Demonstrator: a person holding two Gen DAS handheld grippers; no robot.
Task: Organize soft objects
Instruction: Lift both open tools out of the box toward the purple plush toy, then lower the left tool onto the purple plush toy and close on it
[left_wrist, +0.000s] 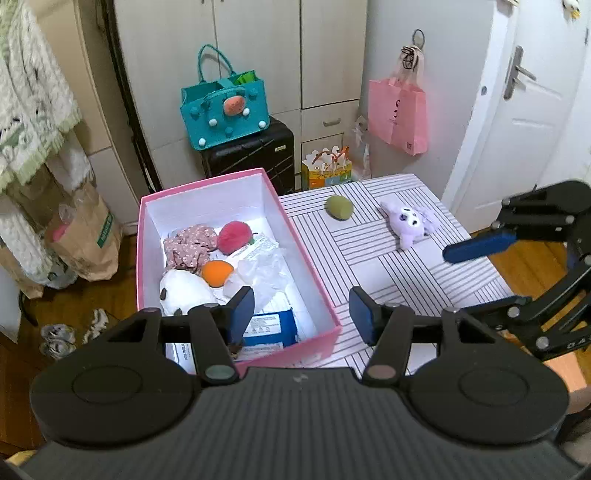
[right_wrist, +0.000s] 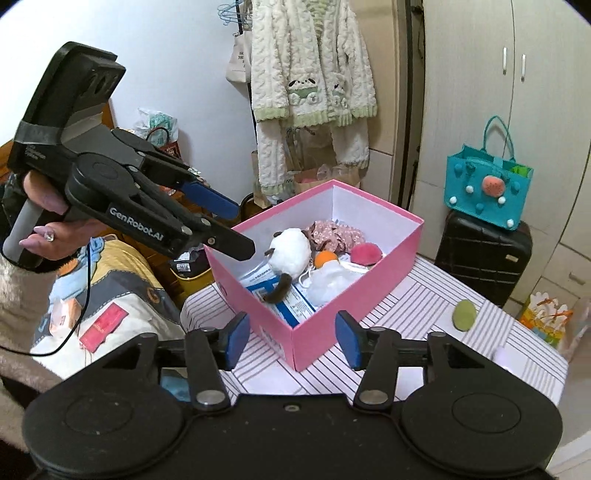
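A pink box stands on the striped table. It holds a white plush, an orange ball, a red plush and a floral cloth. A green soft ball and a purple plush lie on the table right of the box. My left gripper is open and empty above the box's near corner. My right gripper is open and empty before the box, with the green ball to its right.
A black suitcase with a teal bag stands behind the table. A pink bag hangs by the white door. Paper bags and shoes are on the floor at left. A bed lies left of the table.
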